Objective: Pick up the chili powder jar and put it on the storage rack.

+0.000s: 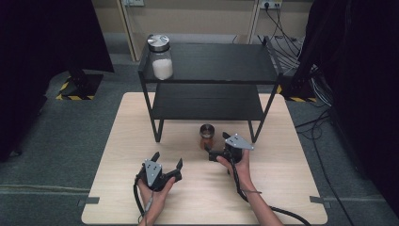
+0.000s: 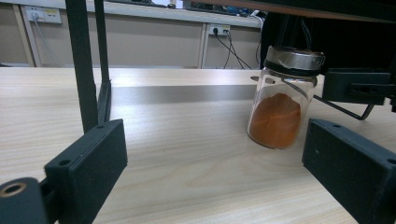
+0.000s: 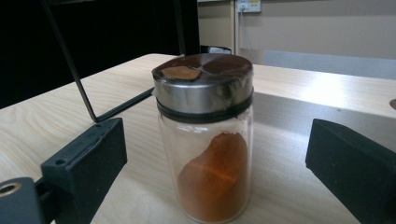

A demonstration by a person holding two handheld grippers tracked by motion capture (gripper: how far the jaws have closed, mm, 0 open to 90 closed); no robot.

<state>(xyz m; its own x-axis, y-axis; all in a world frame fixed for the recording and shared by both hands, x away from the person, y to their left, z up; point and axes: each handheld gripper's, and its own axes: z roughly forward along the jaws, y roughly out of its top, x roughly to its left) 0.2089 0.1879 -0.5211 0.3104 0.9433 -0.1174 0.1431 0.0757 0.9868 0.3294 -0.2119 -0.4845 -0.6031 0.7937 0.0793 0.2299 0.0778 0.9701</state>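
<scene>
Right gripper [image 1: 217, 147] stands wide open, nothing pinched; the jar [image 1: 206, 135] sits between its jaws in the right gripper view, pads [image 3: 88, 158] clear of the glass on both sides. From above, the gripper is just right of and a bit nearer than the jar, pointing left toward it. Jar [image 3: 205, 140] is upright on the table [image 1: 141, 141], long axis vertical, steel lid on top, orange powder heaped in the lower half. Looks like the reach-to-grasp step: jaws need to come in a little further and close on the glass body below the lid.

Left gripper [image 1: 164, 172] is also open and empty, low on the table, nearer the person, well left of the jar. In its own view the jar [image 2: 282, 100] lies ahead and to the right, outside the jaw gap. Right hand [image 1: 237, 165] is clearly the nearer one.

Farther back: black rack [image 1: 211, 82] with two shelves, its front legs on the table; the orange jar stands just in front of the lower shelf, near the right leg. Second jar [image 1: 161, 56], white powder, steel lid, upright on the top shelf's left end.

Count: two grippers, two jars (one orange, one white), one rack, one table.
</scene>
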